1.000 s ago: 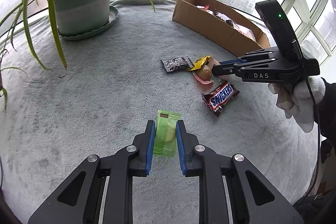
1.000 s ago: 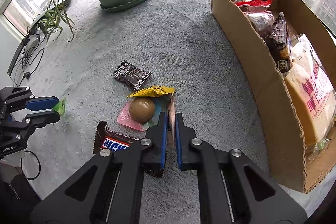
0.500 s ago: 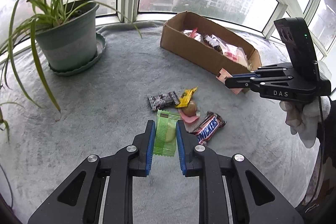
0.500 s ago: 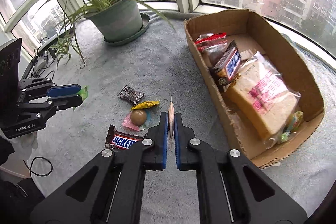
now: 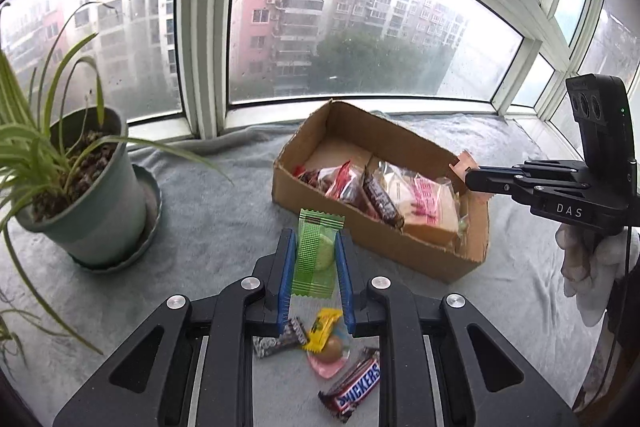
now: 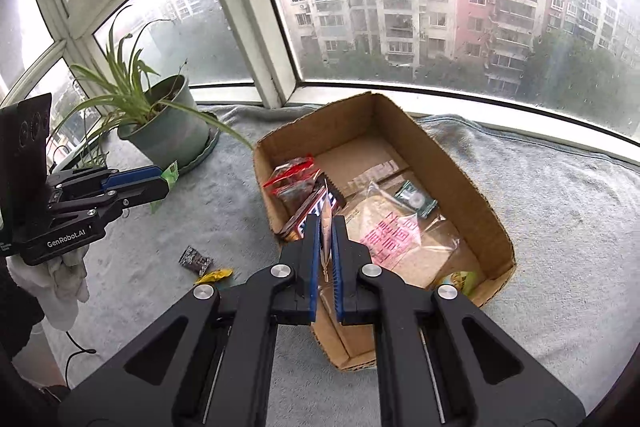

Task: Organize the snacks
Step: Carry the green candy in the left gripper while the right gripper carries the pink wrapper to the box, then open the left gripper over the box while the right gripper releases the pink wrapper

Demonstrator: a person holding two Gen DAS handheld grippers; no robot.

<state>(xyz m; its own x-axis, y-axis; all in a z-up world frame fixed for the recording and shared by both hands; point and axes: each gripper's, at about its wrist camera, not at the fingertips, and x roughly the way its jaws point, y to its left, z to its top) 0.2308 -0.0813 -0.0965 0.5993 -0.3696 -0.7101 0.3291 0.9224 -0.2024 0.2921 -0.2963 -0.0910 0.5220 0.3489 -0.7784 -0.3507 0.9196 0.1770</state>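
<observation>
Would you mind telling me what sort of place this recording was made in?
Probably a bay-window ledge in an upper-floor flat: curved windows facing apartment blocks, a potted plant and a cardboard box of snacks on a grey blanket.

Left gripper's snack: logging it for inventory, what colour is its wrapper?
Green and translucent, finely ribbed, on the snack in the left gripper; left wrist view shows it best.

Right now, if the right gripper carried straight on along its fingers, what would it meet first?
Probably the snacks in the cardboard box: the right gripper, shut on a thin pinkish packet, points at the bread bag. Depth is unclear.
</observation>
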